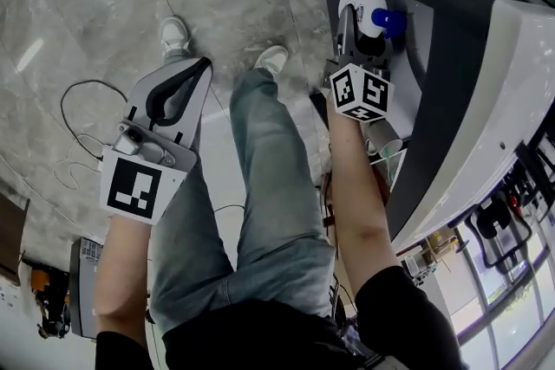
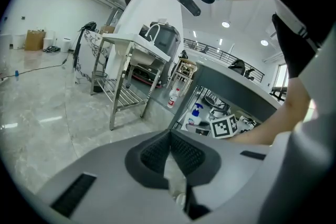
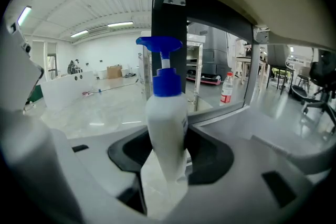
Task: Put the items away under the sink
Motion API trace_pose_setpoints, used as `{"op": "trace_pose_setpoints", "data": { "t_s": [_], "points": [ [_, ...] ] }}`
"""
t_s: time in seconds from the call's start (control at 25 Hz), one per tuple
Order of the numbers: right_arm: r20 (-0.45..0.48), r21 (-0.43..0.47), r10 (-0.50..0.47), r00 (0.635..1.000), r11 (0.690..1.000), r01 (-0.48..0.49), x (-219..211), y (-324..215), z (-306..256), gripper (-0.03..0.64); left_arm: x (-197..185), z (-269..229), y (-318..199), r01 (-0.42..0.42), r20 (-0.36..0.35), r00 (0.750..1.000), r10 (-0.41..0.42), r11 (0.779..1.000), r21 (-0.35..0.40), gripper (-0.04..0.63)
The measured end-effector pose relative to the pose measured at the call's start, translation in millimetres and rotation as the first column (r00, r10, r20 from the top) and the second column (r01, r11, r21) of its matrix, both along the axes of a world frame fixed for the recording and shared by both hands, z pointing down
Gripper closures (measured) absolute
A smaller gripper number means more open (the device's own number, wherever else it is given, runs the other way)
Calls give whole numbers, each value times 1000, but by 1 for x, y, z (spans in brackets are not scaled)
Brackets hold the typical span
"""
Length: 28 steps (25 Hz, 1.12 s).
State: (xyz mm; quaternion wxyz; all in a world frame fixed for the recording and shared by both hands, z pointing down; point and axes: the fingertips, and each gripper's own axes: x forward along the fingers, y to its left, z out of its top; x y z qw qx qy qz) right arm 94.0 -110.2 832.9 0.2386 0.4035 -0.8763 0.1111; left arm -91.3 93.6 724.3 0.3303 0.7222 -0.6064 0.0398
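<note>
A white pump bottle (image 1: 362,9) with a blue head (image 1: 388,20) sits upright between the jaws of my right gripper (image 1: 359,32), which is shut on its body. It is held at the dark opening (image 1: 422,48) under the grey and white sink counter (image 1: 486,91). In the right gripper view the bottle (image 3: 165,123) fills the gap of the right gripper (image 3: 167,152), beside a dark post (image 3: 169,18). My left gripper (image 1: 206,63) hangs over the floor by the person's left leg, its jaws shut with nothing between them. In the left gripper view its jaw tips (image 2: 170,135) meet.
A clear bottle with a red label (image 3: 227,88) stands on the floor beyond the counter. A steel frame table (image 2: 126,86) stands further off. Cables (image 1: 78,108) loop on the marble floor at left. The person's shoes (image 1: 175,35) and legs fill the middle.
</note>
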Motion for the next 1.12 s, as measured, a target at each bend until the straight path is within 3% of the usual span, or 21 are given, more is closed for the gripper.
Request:
{"op": "trace_pose_setpoints", "data": {
  "t_s": [0.28,0.56,0.84,1.12],
  "points": [
    [-12,60,85,996,995,-84,19,-33,2,411,3,9,0,-26,3,1000,26,999,-20,572],
    [-23,126,100,995,987,-96,22,-58,-2,411,1,8,-13,-22,10,1000,22,1000,-15,572],
    [39,123,203,978,971,-207,36,-81,1,411,2,11,-21,-23,8,1000,24,1000,-15,572],
    [65,117,232,971,964,-238,38,-96,1,410,4,8,-27,-19,-2,1000,19,1000,-16,572]
  ]
}}
